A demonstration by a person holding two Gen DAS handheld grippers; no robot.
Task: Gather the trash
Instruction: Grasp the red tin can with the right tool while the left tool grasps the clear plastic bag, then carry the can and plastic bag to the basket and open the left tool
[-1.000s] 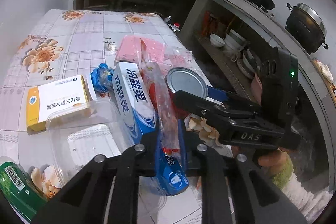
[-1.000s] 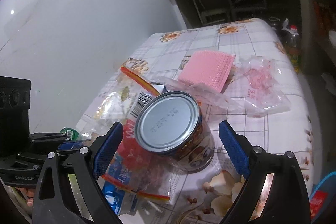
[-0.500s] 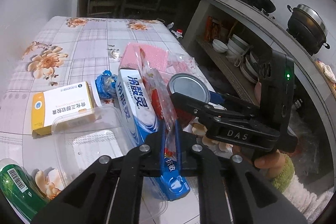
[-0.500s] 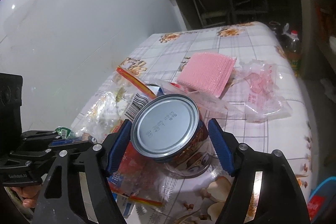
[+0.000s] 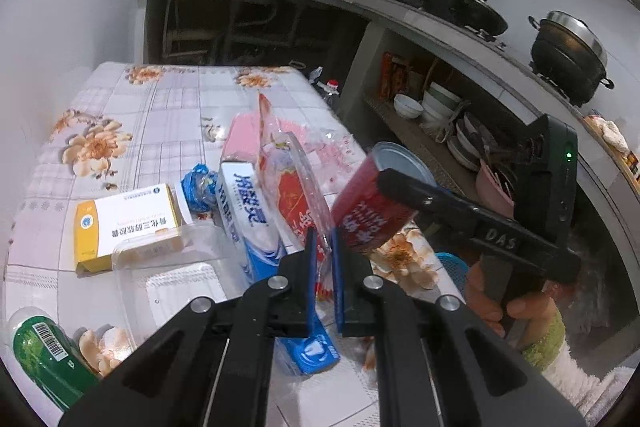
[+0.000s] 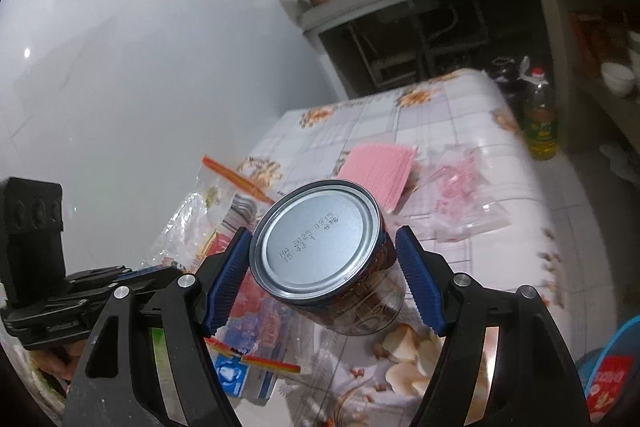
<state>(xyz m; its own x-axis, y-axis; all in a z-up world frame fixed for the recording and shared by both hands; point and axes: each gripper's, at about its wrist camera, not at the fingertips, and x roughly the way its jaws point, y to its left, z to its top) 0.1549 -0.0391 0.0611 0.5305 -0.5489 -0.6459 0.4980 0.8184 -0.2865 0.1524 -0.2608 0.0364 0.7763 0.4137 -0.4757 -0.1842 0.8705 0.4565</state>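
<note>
— Kitchen shelves and a dark counter run behind a table [image 5: 168, 115] under a flowered plastic cloth; rubbish is strewn over the near half of it. Which claw has what?

— Right gripper [image 6: 324, 281] is clamped on the tin can [image 6: 320, 239]; both blue pads press its wall from either side, and the can looks clear of the cloth, tilted with its flat silver end toward the camera; from the left wrist view its red label [image 5: 370, 211] shows below the gripper's black finger.

— And the other?

— Left gripper [image 5: 323, 265] is pinched together on the clear snack wrapper [image 5: 296, 195]; only the thin film sits between the pads, so the jaws are nearly closed; the wrapper stands up from that pinch, its red-printed side facing us.

— Why one piece in each hand?

— I judge it saves a trip; a rigid can needs a wide squeeze across its body, while a limp bag only holds if it is nipped at an edge.

— What remains on the table?

— Toothpaste box [image 5: 256, 227] just beside the left jaws; a yellow-and-white medicine box [image 5: 124, 223]; a clear plastic tray [image 5: 172, 283] near it; a crumpled blue wrapper [image 5: 200, 183]; a pink pad [image 6: 380, 167]; a green bottle [image 5: 44, 359] at the near corner.

— Risk?

— The tilted can could slip on its smooth wall; the bag could tear or slide free.
</note>
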